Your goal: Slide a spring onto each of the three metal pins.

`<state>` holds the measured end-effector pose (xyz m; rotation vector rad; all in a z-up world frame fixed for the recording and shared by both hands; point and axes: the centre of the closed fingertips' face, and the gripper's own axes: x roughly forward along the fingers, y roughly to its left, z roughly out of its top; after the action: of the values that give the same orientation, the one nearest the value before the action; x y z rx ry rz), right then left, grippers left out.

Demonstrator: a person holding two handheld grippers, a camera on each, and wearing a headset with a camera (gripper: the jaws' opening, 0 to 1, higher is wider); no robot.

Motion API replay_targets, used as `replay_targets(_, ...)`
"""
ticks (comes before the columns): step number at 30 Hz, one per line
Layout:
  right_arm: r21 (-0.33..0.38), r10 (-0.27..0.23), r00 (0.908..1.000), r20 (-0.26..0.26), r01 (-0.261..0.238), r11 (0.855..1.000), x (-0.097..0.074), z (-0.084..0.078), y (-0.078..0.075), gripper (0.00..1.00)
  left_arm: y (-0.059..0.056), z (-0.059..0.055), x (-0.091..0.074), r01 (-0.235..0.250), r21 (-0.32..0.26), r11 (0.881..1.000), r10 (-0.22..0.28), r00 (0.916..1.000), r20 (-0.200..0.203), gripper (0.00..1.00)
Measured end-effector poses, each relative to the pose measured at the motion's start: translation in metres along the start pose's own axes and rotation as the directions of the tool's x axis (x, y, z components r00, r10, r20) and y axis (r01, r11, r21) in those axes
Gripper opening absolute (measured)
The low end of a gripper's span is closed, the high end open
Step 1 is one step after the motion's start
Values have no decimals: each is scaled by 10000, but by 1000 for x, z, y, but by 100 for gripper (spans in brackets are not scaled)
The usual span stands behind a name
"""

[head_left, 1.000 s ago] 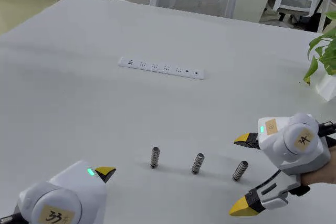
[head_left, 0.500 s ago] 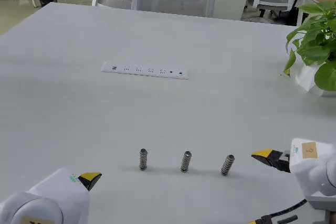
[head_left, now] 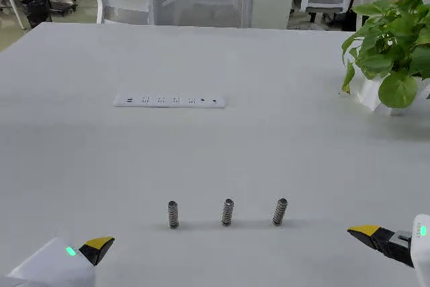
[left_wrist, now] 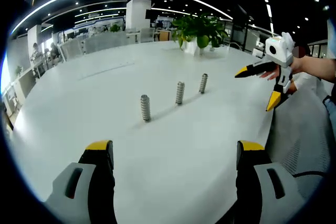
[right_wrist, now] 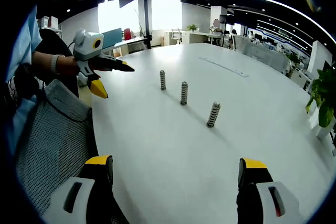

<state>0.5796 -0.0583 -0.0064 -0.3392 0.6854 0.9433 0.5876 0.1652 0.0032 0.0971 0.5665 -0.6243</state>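
Three metal springs stand upright in a row on the white table, each on a pin: the left spring (head_left: 173, 214), the middle spring (head_left: 228, 212) and the right spring (head_left: 280, 212). In the left gripper view they are the near spring (left_wrist: 145, 107), the middle one (left_wrist: 180, 93) and the far one (left_wrist: 203, 83). My left gripper (left_wrist: 175, 153) is open and empty, well short of the row. My right gripper (right_wrist: 176, 165) is open too, with nothing between its jaws. In the head view its yellow fingertip (head_left: 366, 232) lies right of the row, and the left gripper's fingertip (head_left: 98, 245) lies at bottom left.
A white power strip (head_left: 169, 101) lies at mid-table. A potted plant (head_left: 393, 65) stands at the far right. Office chairs (head_left: 201, 5) line the table's far edge. A mesh chair (right_wrist: 52, 140) is near the table's front edge.
Both grippers have pulled back from the springs toward the table's near edge, the right one away to the right. The head camera has shifted. The springs have not moved.
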Motion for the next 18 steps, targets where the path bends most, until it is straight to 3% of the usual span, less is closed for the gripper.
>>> replay_targets(10,575,-433,9989,200,421,9975,-12,-8,-3,99,1,-6,-4,-99,-120,9999,97,9998,-164,96)
replay_targets(18,670,-388,9992,29,385,9970,-10,-17,0,99,-2,-8,-2,-61,16,10000,62,9997,-251,96)
